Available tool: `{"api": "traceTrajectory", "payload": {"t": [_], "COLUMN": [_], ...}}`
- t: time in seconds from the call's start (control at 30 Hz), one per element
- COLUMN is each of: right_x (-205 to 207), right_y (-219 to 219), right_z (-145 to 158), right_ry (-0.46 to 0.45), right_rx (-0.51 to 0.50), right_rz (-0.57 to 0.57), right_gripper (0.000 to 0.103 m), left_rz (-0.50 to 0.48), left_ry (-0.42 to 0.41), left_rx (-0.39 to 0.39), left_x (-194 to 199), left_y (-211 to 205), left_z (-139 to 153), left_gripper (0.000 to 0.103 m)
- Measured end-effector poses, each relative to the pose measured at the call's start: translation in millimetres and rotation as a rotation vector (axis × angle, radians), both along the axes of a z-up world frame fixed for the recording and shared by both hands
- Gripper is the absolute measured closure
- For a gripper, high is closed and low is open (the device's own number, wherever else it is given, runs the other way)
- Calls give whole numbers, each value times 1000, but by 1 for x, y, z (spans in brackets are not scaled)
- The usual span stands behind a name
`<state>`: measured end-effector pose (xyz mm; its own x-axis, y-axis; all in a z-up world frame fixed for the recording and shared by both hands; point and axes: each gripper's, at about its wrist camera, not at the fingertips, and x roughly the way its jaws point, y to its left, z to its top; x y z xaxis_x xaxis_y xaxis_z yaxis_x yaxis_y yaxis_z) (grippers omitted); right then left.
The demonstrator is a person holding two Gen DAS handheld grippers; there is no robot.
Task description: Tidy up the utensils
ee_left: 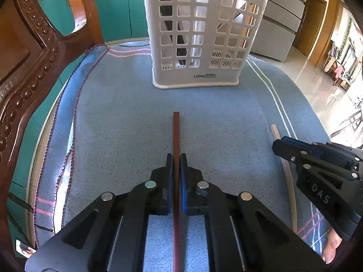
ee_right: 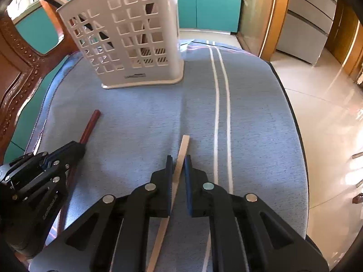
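Note:
My left gripper (ee_left: pixel 176 158) is shut on a dark red chopstick (ee_left: pixel 176 133) that points toward the white slotted utensil basket (ee_left: pixel 199 45). It also shows in the right wrist view (ee_right: pixel 74 151), with the red chopstick (ee_right: pixel 91 123) sticking out. My right gripper (ee_right: pixel 178 161) has its blue pads either side of a pale wooden chopstick (ee_right: pixel 182 151) with a gap on the right pad; the stick lies slanted on the cloth. In the left wrist view the right gripper (ee_left: pixel 280 144) is at the pale chopstick (ee_left: pixel 275 131). The basket (ee_right: pixel 136 45) holds some dark utensils.
A blue cloth (ee_left: pixel 127 122) with white stripes (ee_right: pixel 217 113) covers the round table. A carved wooden chair (ee_left: pixel 27 68) stands at the left. Tiled floor (ee_right: pixel 329 124) lies past the table's right edge. Teal cabinets (ee_left: pixel 118 9) are behind.

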<state>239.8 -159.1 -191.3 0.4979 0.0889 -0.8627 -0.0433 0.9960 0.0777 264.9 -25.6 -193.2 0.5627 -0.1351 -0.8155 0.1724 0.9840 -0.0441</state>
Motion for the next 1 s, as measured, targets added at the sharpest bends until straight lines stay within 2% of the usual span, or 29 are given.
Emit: {"api": "traceTrajectory", "payload": {"t": [0.17,0.27,0.43,0.63,0.93,1.0], "right_x": [-2,-2,-2,-4,-4,-3], "right_y": [-1,0,4,17,19,16], "right_z": [4,5,1,-2,0,0], "right_ry": [12,15,16,14,22,19], "right_rx": [4,-19,-56,-101,-94,-86], "right_rz": [-11,-15,-7,-1,5,0], "right_gripper": [90,84,76,75,75,75], "left_rz": [0,0,12,19,14,6], "left_ry": [-3,-4,-8,-14,-10,-3], "left_rx": [20,32,59,87,81,65], "left_x": [1,2,4,5,3,3], "left_y": [-3,-5,-4,-5,-4,-2], "left_z": [0,0,-1,-1,-1,-1], "left_gripper": [95,92,81,71,72,77]}}
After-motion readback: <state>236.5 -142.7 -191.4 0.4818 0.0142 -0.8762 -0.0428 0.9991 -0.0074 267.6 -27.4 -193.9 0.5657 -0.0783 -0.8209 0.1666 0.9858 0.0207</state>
